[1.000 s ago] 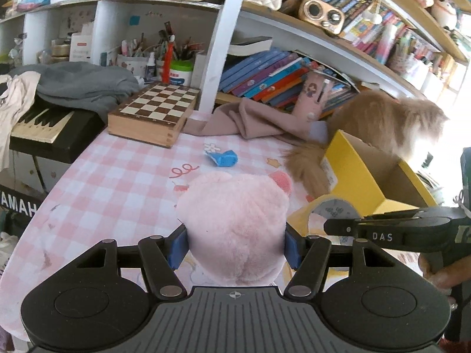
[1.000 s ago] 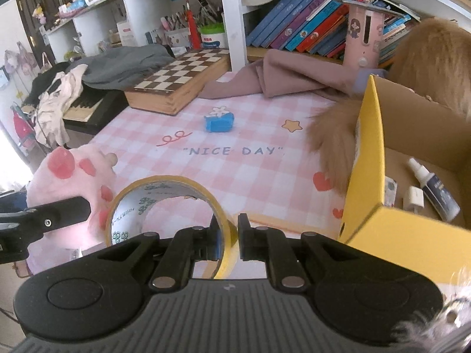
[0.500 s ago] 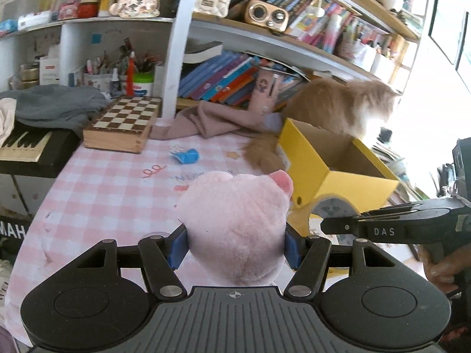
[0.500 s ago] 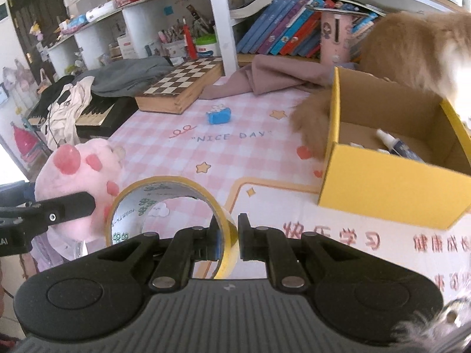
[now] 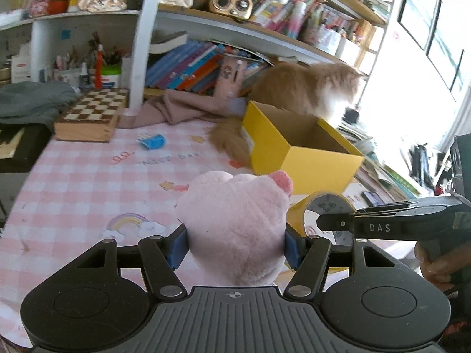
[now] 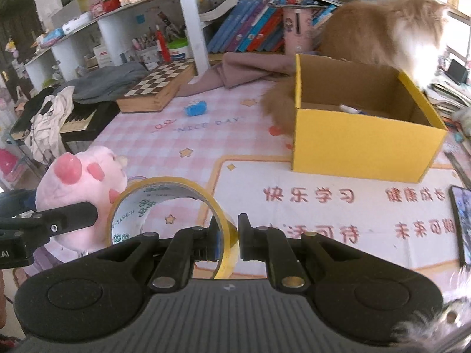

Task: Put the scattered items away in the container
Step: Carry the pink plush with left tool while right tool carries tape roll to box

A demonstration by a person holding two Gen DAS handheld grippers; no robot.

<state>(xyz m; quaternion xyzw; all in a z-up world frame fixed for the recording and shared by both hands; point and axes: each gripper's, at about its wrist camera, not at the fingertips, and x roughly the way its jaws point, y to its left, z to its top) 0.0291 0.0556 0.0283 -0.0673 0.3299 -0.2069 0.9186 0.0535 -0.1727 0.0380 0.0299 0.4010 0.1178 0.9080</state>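
Box lies ahead-right of both; R gripper pinching tape is nearer, L gripper clamps plush.

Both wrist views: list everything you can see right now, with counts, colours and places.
plush pig: one, pink, in left claw
tape roll: one, yellow, rim pinched in right claw
box: one, yellow, open, on table, small items inside
blue item: one, on tablecloth near chessboard
chessboard: one, brown-white, far table edge
cat: one, orange, behind box
tablecloth: one, pink check
phone: one, dark, right table edge
left claw: black, shut on pig
right claw: black, shut on tape
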